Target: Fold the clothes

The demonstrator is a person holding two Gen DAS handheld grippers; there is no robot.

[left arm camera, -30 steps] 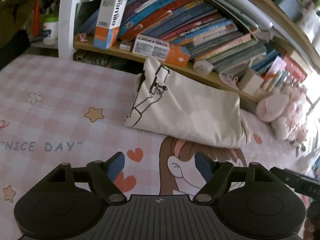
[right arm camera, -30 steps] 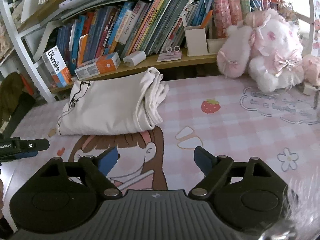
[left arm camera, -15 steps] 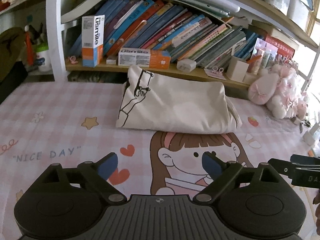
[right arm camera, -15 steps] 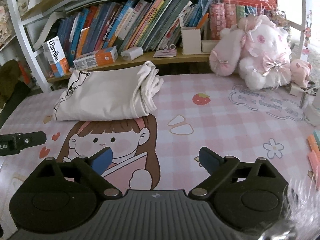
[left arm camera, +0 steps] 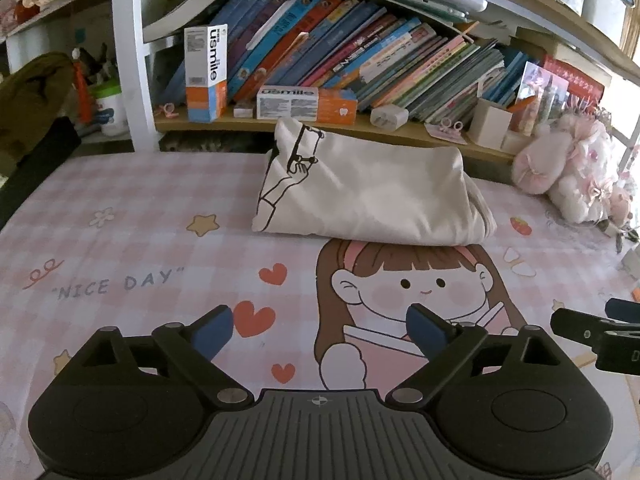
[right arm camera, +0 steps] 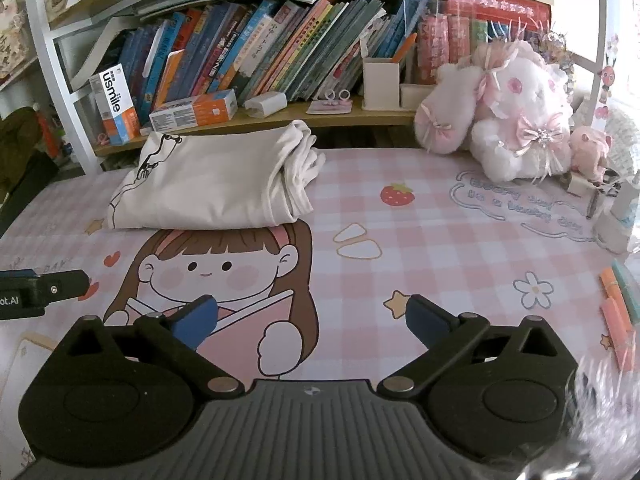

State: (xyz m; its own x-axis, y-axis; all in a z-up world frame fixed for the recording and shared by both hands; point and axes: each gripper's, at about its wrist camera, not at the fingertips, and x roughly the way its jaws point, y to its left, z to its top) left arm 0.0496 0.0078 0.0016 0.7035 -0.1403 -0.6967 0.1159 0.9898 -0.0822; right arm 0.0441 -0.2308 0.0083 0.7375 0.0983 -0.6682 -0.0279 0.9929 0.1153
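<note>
Though it sits folded into a thick pad, the cream shirt [left arm camera: 368, 192] at the middle of the frame, on the pink tabletop [left arm camera: 132, 224] just below the bookshelf [left arm camera: 360, 128], looks light, soft and limp; loose layers bunch at its right end. Taking it by the firm folded edges seems safest. Both the left tool [left arm camera: 320, 330] and right tool [right arm camera: 312, 320] are still spreading apart, with nothing between them.
</note>
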